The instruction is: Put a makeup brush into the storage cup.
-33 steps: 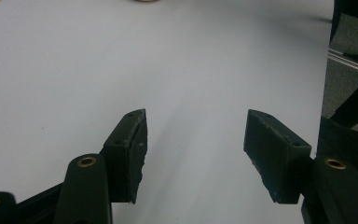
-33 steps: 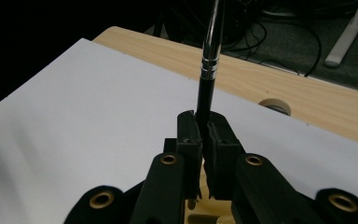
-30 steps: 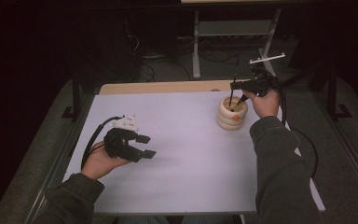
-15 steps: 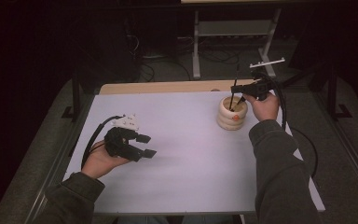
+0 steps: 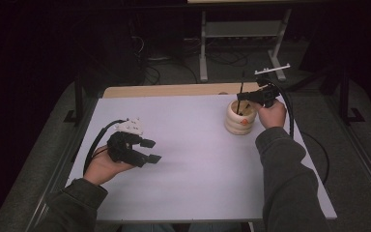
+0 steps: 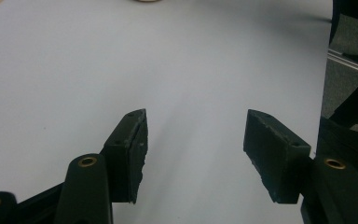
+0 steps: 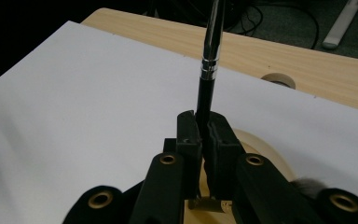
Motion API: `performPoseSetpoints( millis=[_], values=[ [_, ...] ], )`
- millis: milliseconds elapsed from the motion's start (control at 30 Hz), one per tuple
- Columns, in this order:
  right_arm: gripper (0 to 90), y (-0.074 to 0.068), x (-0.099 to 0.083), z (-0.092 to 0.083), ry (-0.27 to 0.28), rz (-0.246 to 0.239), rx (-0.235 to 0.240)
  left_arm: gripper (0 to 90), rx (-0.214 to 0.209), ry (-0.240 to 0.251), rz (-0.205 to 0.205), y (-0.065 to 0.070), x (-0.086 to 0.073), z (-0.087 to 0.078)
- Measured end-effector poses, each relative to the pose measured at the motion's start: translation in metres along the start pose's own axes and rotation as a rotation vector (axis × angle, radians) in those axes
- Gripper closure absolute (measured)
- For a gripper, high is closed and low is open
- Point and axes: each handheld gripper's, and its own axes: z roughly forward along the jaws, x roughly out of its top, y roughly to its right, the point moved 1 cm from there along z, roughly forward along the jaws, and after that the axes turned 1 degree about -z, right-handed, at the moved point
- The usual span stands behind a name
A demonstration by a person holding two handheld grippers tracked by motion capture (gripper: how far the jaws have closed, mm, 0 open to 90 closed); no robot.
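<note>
Near the far right corner of the tabletop (image 5: 183, 145), a pale, ribbed wooden holder (image 5: 240, 119) was seen standing upright on the white surface, with an orange patch showing on its near side. Directly above its opening the right gripper (image 5: 249, 98) was held by a hand (image 5: 270, 113) whose grey sleeve ran back along the right edge. A thin black brush (image 5: 240, 94) was clamped between the jaws, which were pressed tight against its handle. In the right gripper view the handle (image 7: 205, 100) was seen rising almost upright from between the two jaws, with a shiny metal band (image 7: 209, 65) part-way up and the rim of the holder (image 7: 265, 149) lying just below and behind the jaws. A tuft of grey bristles could be made out at the lower right of that view, though whether it belonged to the held brush could not be told. A roll of tape (image 7: 279, 80) was seen lying flat on the bare wooden strip along the far edge.

Toward the near left corner, the left gripper (image 5: 147, 150) was held low over the white surface, well apart from the holder, with a cable trailing toward the left edge. Its jaws were spread apart and nothing was seen between them; in the left gripper view only bare white surface lay between the two pads (image 6: 130, 144).
</note>
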Motion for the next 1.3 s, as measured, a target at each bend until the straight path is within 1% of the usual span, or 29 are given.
performPoseSetpoints(
  millis=[100, 200, 300, 367, 600, 633, 667, 700, 767, 800, 833, 900, 933, 1000, 1033, 1100, 1300],
  values=[
    [83.9, 0.001, -0.002, 0.001, -0.007, 0.005, -0.003, 39.6, 0.0, 0.001, 0.002, 0.0, 0.0, 0.0],
    [83.9, 0.0, -0.002, 0.0, 0.001, 0.012, 0.0, 39.7, -0.002, 0.0, 0.003, 0.0, 0.001, 0.0],
    [83.8, 0.0, -0.002, 0.0, -0.002, 0.005, 0.0, 39.7, -0.002, 0.0, 0.001, -0.001, 0.0, 0.001],
    [83.8, 0.0, -0.003, 0.0, -0.002, 0.015, -0.001, 39.7, -0.002, 0.0, 0.002, -0.001, 0.0, 0.0],
    [83.4, -0.002, -0.003, 0.002, -0.017, 0.001, -0.004, 39.7, -0.001, -0.001, 0.005, -0.001, 0.0, 0.0],
    [78.5, -0.003, -0.003, 0.002, -0.014, -0.009, -0.01, 39.7, 0.0, -0.001, 0.007, -0.002, 0.0, 0.0],
    [73.0, -0.004, -0.003, 0.002, -0.016, -0.006, -0.02, 39.6, 0.001, -0.002, 0.005, -0.002, 0.0, 0.0],
    [70.3, -0.005, -0.003, 0.001, -0.014, -0.004, -0.026, 39.4, 0.004, 0.003, 0.001, -0.002, 0.0, 0.0],
    [65.3, -0.007, -0.003, -0.001, -0.005, -0.015, -0.043, 39.2, 0.005, 0.007, -0.005, -0.002, -0.001, 0.0],
    [64.5, -0.007, -0.004, -0.002, 0.008, -0.022, -0.045, 39.2, 0.004, 0.007, -0.006, -0.002, -0.001, 0.0],
    [62.8, -0.008, -0.006, -0.003, 0.015, -0.016, -0.041, 39.2, 0.006, 0.007, -0.006, -0.003, -0.001, -0.001],
    [61.5, -0.01, -0.008, -0.006, 0.016, -0.019, -0.051, 39.1, 0.007, 0.007, -0.007, -0.003, -0.001, -0.001],
    [60.7, -0.01, -0.01, -0.007, 0.02, -0.025, -0.047, 39.1, 0.008, 0.008, -0.007, -0.003, -0.001, -0.001],
    [56.6, -0.011, -0.012, -0.011, 0.025, -0.014, -0.032, 39.0, 0.014, 0.005, -0.003, -0.004, -0.002, -0.001],
    [54.6, -0.011, -0.014, -0.014, 0.045, -0.024, -0.012, 39.0, 0.015, 0.006, -0.007, -0.005, -0.002, -0.001],
    [53.1, -0.012, -0.015, -0.016, 0.054, -0.024, -0.005, 38.6, 0.019, 0.012, -0.022, -0.006, -0.003, -0.001],
    [47.6, -0.021, -0.017, -0.021, 0.058, -0.049, 0.017, 37.6, 0.031, 0.017, -0.036, -0.009, -0.003, -0.001]
  ],
)
